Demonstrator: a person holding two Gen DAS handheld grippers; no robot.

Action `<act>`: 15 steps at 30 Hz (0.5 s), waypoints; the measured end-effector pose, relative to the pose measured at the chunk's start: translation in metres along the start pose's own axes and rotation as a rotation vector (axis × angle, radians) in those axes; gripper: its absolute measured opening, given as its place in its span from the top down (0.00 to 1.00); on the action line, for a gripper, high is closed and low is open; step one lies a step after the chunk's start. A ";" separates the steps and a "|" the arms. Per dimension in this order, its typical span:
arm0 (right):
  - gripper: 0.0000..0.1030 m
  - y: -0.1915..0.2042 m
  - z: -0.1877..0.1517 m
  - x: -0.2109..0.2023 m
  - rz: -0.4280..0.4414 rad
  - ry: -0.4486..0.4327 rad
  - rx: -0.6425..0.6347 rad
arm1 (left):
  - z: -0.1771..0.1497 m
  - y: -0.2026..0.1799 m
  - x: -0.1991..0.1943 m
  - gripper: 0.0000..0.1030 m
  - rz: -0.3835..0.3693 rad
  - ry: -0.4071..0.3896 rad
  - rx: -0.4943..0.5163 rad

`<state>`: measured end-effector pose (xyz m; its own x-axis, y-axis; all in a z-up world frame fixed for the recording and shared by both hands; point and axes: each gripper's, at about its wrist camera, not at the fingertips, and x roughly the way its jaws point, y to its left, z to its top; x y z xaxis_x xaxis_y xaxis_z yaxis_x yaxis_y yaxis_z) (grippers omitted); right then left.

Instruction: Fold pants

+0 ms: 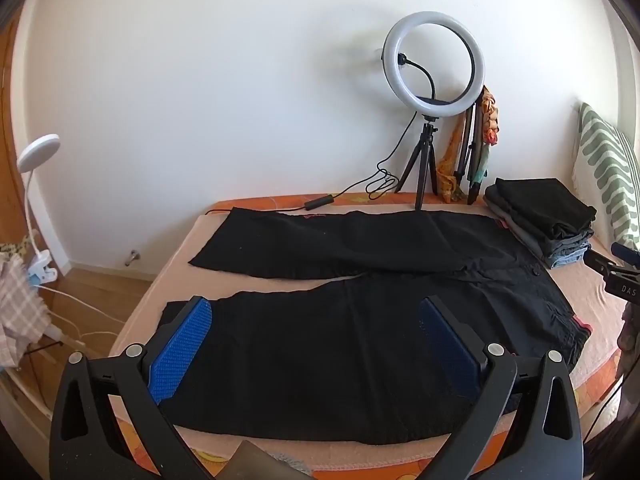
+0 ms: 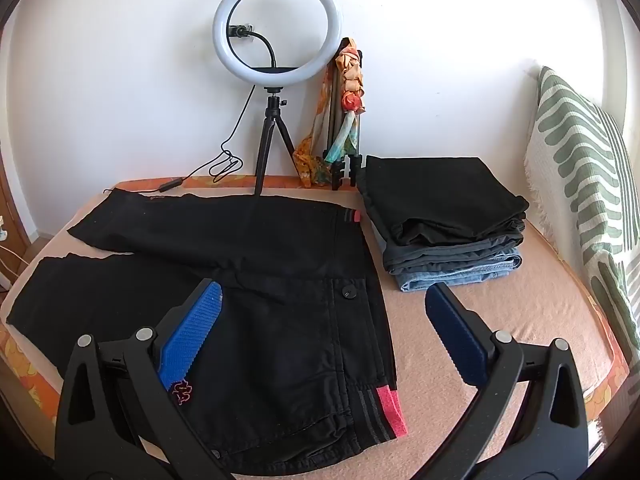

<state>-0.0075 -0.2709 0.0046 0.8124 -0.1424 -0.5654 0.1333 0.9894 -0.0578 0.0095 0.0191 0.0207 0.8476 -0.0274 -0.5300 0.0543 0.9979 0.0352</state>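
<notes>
Matt black woven cloth pants (image 2: 256, 280); ribbed blue rubbery gripper pads (image 2: 192, 340) on matt black plastic; soft peach cloth bedcover (image 2: 480, 340); glossy white plastic ring light (image 2: 276, 20); denim in folded stack (image 2: 448, 276).
</notes>
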 end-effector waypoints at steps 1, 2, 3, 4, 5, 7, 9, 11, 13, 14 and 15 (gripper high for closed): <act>0.00 0.000 0.000 0.000 -0.002 0.000 -0.001 | 0.001 0.001 0.001 0.00 -0.001 0.002 -0.001; 0.00 0.000 0.000 0.000 -0.002 0.000 0.000 | -0.001 -0.001 -0.001 0.00 0.001 0.001 -0.005; 0.00 0.000 0.000 0.000 -0.001 0.000 -0.001 | -0.001 -0.001 0.000 0.00 0.001 0.004 -0.005; 0.00 0.000 0.000 0.000 -0.001 0.001 0.001 | -0.001 -0.002 0.001 0.00 0.001 0.006 -0.006; 0.00 0.000 0.000 0.000 -0.001 0.001 0.002 | -0.001 -0.002 0.002 0.00 0.001 0.008 -0.008; 0.00 0.000 0.000 0.000 -0.001 0.002 0.000 | -0.004 -0.003 0.002 0.00 0.001 0.006 -0.011; 0.00 0.000 0.000 0.000 0.000 0.002 0.001 | -0.006 -0.003 0.003 0.00 -0.001 0.006 -0.015; 0.00 0.000 0.000 0.000 0.000 0.003 0.001 | -0.008 -0.004 0.004 0.00 -0.003 0.007 -0.019; 0.00 0.000 0.000 0.000 0.001 0.003 0.002 | -0.009 -0.004 0.004 0.00 -0.010 0.011 -0.022; 0.00 0.001 0.000 0.000 0.002 0.003 0.002 | -0.010 -0.004 0.004 0.00 -0.010 0.011 -0.024; 0.00 0.001 0.000 0.000 0.002 0.003 0.001 | -0.011 -0.004 0.004 0.00 -0.009 0.010 -0.025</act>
<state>-0.0070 -0.2701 0.0045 0.8110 -0.1409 -0.5679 0.1328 0.9896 -0.0558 0.0071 0.0157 0.0094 0.8417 -0.0360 -0.5387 0.0487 0.9988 0.0093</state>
